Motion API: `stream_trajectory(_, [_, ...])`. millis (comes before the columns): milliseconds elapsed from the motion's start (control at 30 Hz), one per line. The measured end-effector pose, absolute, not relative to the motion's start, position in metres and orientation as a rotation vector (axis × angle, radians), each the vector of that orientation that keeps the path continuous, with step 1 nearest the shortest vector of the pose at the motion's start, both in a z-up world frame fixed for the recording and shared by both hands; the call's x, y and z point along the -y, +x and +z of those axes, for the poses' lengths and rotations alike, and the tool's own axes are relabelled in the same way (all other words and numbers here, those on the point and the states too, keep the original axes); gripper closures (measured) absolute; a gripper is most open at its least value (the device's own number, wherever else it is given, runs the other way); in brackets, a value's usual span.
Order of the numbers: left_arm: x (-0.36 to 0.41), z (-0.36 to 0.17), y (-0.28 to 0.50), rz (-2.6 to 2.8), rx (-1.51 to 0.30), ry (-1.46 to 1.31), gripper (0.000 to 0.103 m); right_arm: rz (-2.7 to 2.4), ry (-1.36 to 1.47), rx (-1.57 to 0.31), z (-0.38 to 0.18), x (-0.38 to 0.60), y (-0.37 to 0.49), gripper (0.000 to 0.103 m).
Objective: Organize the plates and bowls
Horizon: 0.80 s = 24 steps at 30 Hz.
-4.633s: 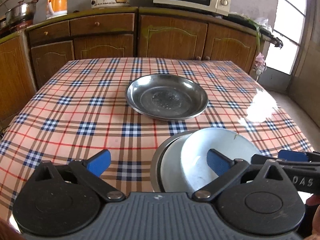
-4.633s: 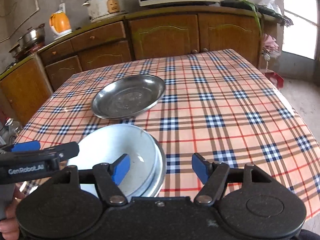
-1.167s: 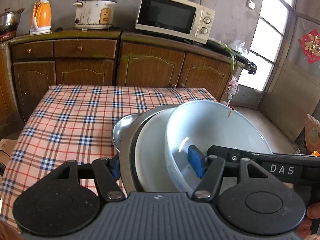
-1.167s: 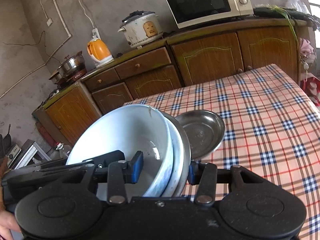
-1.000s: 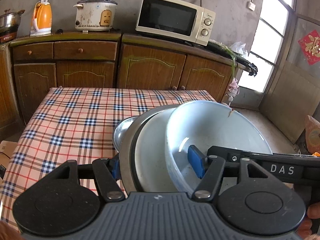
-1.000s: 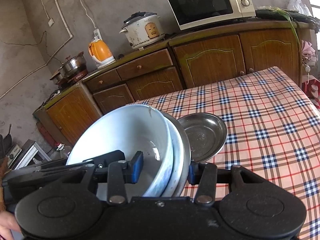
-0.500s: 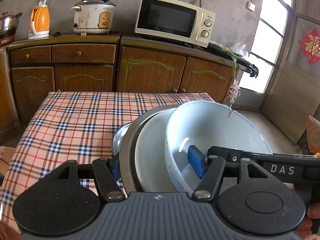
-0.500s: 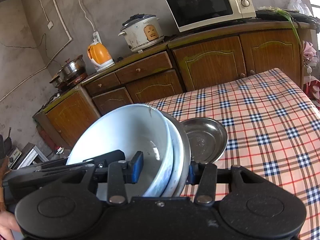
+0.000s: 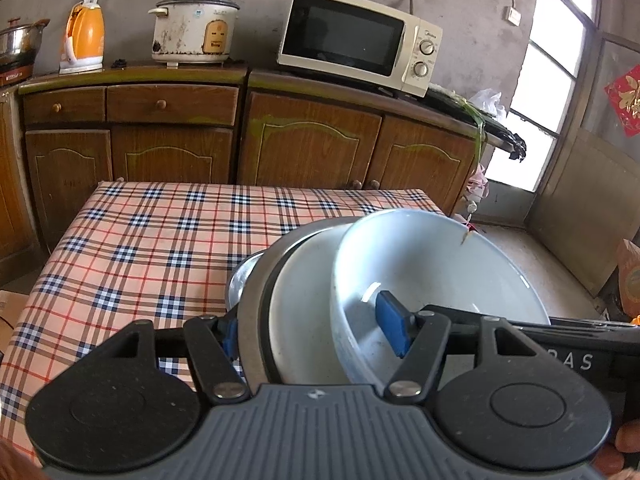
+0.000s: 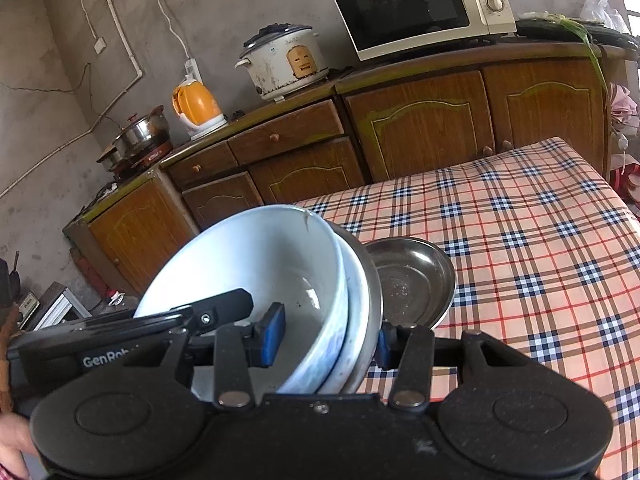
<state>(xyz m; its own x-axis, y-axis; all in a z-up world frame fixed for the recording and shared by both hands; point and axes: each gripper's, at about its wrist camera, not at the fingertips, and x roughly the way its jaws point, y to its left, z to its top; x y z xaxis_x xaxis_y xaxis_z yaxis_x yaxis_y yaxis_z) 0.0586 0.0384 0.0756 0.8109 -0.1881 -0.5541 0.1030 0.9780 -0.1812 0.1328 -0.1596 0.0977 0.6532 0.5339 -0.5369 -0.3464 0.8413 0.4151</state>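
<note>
white bowl and nested plates clamped by both tools

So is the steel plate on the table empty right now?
Yes. In the right wrist view the steel plate lies on the checked tablecloth with nothing in it, while the stacked dishes are held up beside it.
</note>
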Motion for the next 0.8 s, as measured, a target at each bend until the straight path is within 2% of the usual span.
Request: stream_trajectory(800, [-0.039, 0.070, 0.078, -0.162, -0.617, -0.166, 0.037, 0.500, 0.276, -0.707, 0.093, 0.161, 0.152, 0.049])
